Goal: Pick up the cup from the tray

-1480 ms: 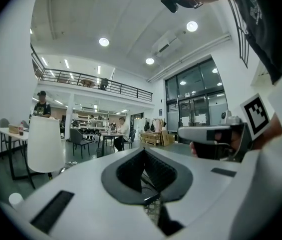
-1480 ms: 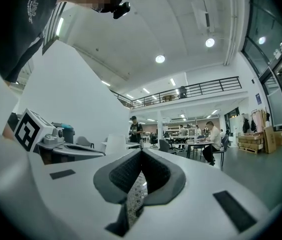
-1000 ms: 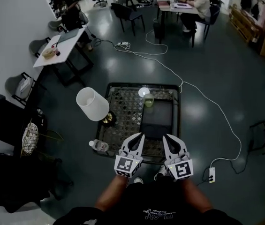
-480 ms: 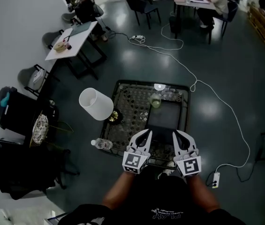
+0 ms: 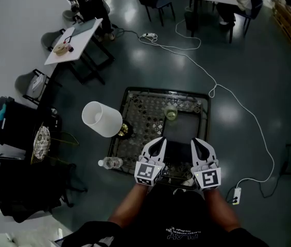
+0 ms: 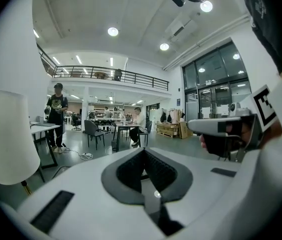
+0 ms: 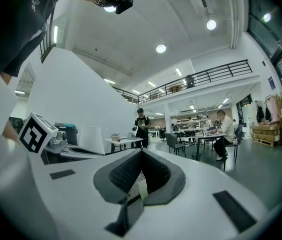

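A small pale-green cup (image 5: 171, 113) stands upright at the far end of a dark tray (image 5: 178, 135) on a low lattice-topped table (image 5: 135, 122). My left gripper (image 5: 158, 141) is shut and empty above the table's near part, just left of the tray. The right gripper (image 5: 199, 142) is also shut and empty over the tray's near right corner. Both point toward the cup, which is well ahead of them. In the left gripper view the left gripper (image 6: 143, 149) has its tips together. The right gripper (image 7: 141, 151) in its own view also has its tips touching.
A lamp with a white shade (image 5: 101, 120) stands at the table's left edge, and a clear bottle (image 5: 109, 162) lies by its near left corner. A white cable (image 5: 248, 133) runs across the floor to a power strip (image 5: 236, 195). People sit at desks far behind.
Both grippers have moved forward together, from in front of the table's near edge to above it, and sunk a little. The cup and tray have stayed put.
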### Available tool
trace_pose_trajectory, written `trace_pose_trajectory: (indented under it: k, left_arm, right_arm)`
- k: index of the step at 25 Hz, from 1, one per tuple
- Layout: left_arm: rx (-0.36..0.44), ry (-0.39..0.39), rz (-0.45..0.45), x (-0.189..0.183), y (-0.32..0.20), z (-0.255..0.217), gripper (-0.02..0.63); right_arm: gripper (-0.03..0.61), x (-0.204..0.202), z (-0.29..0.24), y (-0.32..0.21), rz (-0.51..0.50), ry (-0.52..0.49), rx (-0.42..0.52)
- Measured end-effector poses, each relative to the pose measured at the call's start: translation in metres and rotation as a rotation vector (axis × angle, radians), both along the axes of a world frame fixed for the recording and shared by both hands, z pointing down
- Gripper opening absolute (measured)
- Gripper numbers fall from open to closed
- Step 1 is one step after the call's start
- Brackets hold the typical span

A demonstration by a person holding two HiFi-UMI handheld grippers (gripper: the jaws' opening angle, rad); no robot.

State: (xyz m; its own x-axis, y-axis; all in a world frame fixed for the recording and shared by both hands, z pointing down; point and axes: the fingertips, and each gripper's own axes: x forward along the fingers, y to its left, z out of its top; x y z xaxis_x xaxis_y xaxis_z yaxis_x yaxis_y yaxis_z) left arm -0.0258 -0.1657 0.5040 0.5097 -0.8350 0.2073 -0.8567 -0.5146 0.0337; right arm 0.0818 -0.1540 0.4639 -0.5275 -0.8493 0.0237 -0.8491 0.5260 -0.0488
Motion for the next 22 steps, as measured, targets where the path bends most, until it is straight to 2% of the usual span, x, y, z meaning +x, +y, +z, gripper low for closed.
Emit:
trace_pose_trajectory:
  k: [8,15,22]
  left_arm:
    - [-0.038,0.032,-0.001,-0.018,-0.041,0.017,0.0]
    - [-0.103,0.052,0.016,-0.031,-0.077,0.062,0.0]
    - [-0.108,0.01,0.056,-0.025,-0.1,0.092,0.001]
  right_arm:
    - [0.008,-0.013,0.014,-0.033,0.034,0.055,-0.079]
    - [0.008,-0.031,0.048,-0.054,0.045,0.061,-0.101]
    - [0.008,-0.041,0.064,-0.069,0.05,0.1,-0.125]
